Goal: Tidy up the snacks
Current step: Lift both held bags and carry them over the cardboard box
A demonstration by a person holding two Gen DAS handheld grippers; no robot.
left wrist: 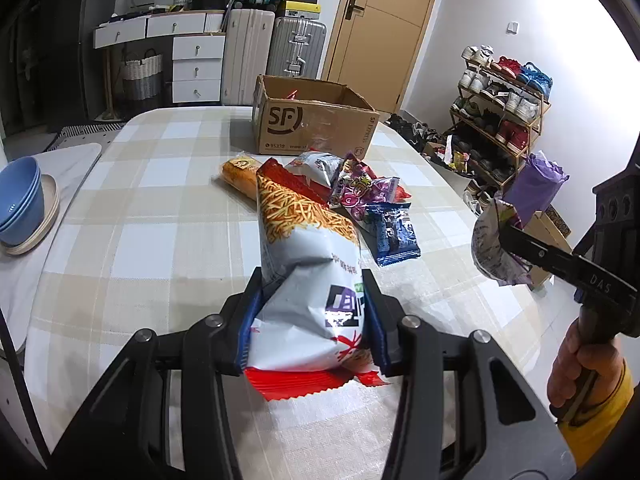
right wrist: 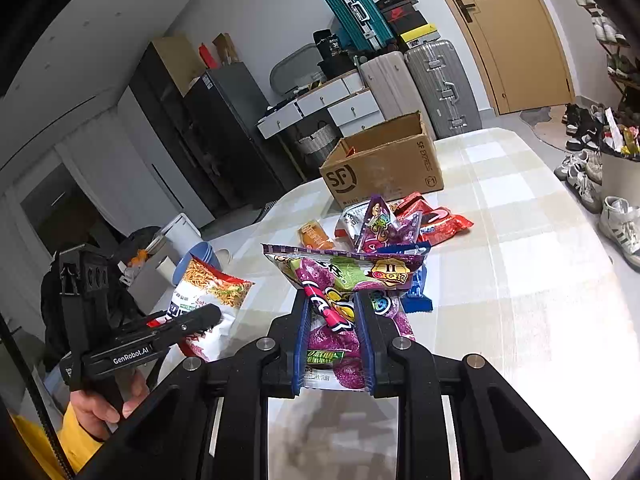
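At the far left edge of the table (left wrist: 132,184), which wears a beige and white checked cloth, blue bowls (left wrist: 20,200) sit stacked on a pale plate (left wrist: 44,220), partly cut off by the frame. The left gripper (left wrist: 312,320) is closed on a white and red noodle-snack bag (left wrist: 304,256), its 2 blue-padded fingers (left wrist: 250,320) pinching the crinkled foil near the red bottom seam; the bag is lifted and blocks the view of part of the heap behind it. That heap lies mid-table: an orange packet (left wrist: 238,176), a white and red bag (left wrist: 316,168), a purple candy bag (left wrist: 356,190) and a blue packet (left wrist: 394,232), overlapping so their edges are hard to sort out. Just beyond them stands an open cardboard box (left wrist: 312,124) printed "SF"; something red shows inside, too little to identify. To the right, the right gripper (right wrist: 334,336) is clamped on a glossy purple jelly bag (right wrist: 348,280), held up above the cloth, its lower corner hidden between the pads. From the left wrist view only this bag's crumpled pale back shows. Suitcases (left wrist: 276,48) and a shoe rack (left wrist: 500,108) stand behind.
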